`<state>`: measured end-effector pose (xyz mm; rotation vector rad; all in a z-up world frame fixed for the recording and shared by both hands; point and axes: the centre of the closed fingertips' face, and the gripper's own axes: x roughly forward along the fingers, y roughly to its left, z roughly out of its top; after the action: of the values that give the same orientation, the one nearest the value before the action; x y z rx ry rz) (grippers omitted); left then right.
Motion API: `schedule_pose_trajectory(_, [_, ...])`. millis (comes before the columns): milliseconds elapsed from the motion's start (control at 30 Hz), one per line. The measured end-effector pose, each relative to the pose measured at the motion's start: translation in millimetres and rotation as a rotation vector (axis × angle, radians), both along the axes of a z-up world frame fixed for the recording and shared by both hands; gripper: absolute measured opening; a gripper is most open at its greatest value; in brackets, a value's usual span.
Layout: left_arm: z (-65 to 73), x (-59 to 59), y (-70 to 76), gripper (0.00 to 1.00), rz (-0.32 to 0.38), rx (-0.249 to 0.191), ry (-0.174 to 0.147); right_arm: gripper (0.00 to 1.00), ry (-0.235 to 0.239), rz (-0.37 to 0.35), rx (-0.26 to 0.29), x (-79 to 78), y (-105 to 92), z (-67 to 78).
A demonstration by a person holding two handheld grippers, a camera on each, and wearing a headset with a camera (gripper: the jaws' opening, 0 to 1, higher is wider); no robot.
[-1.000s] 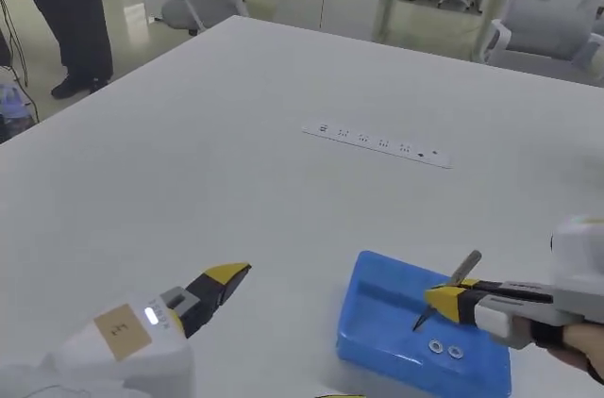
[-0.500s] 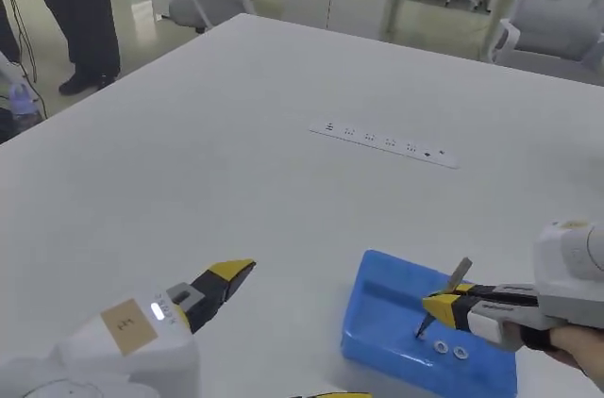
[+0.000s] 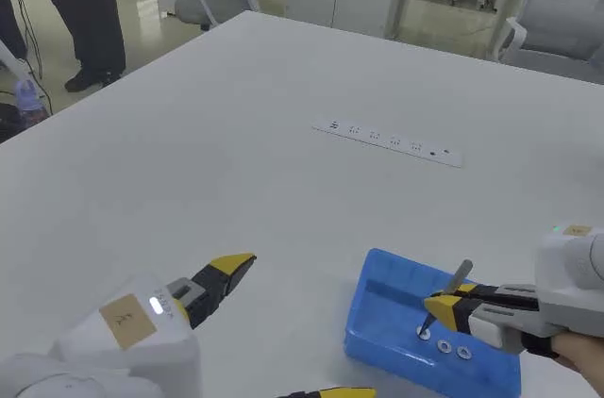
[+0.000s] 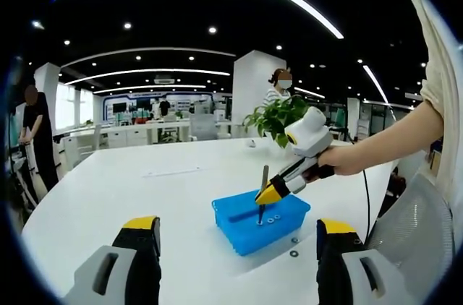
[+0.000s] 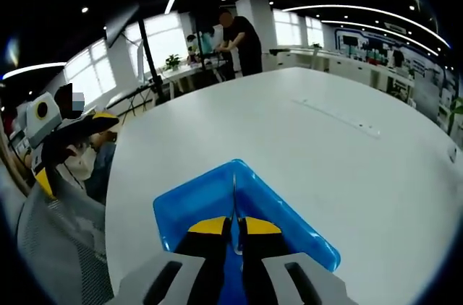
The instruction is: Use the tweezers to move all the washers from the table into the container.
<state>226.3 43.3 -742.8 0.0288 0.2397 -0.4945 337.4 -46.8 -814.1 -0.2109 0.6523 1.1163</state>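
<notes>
My right gripper (image 3: 442, 308) is shut on thin metal tweezers (image 3: 458, 277), which point down into the blue container (image 3: 387, 290). At the tweezers' tip sits a small washer (image 3: 425, 333); whether the tweezers grip it I cannot tell. Two washers (image 3: 453, 350) lie on the container floor beside it. In the right gripper view the yellow jaws (image 5: 235, 227) pinch the tweezers (image 5: 234, 200) over the container (image 5: 192, 200). My left gripper (image 3: 283, 328) is open at the lower left, apart from the container. In the left gripper view two washers (image 4: 294, 246) lie on the table in front of the container (image 4: 242, 233).
A flat socket strip (image 3: 389, 143) lies across the middle of the white table (image 3: 236, 134). A person (image 3: 80, 2) stands at the far left, past the table's edge. Office chairs and desks stand beyond the table's far side.
The tweezers' tip has sunk a little lower inside the container, and a washer now shows at the tip. The head camera has shifted slightly; the left gripper stays open in place.
</notes>
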Motion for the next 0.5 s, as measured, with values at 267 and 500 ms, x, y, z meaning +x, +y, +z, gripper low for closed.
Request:
schedule_pose_trajectory(267, [0.6,0.2,-0.7,0.91,-0.002,0.000,-0.003,0.04,-0.055,-0.037,0.109,-12.9,-4.6,36.0])
schedule_pose_trajectory(500, [0.2,-0.4,-1.8,0.92,-0.009,0.001,0.000,0.03,-0.103,-0.082,0.164,-26.1,-20.6,55.9])
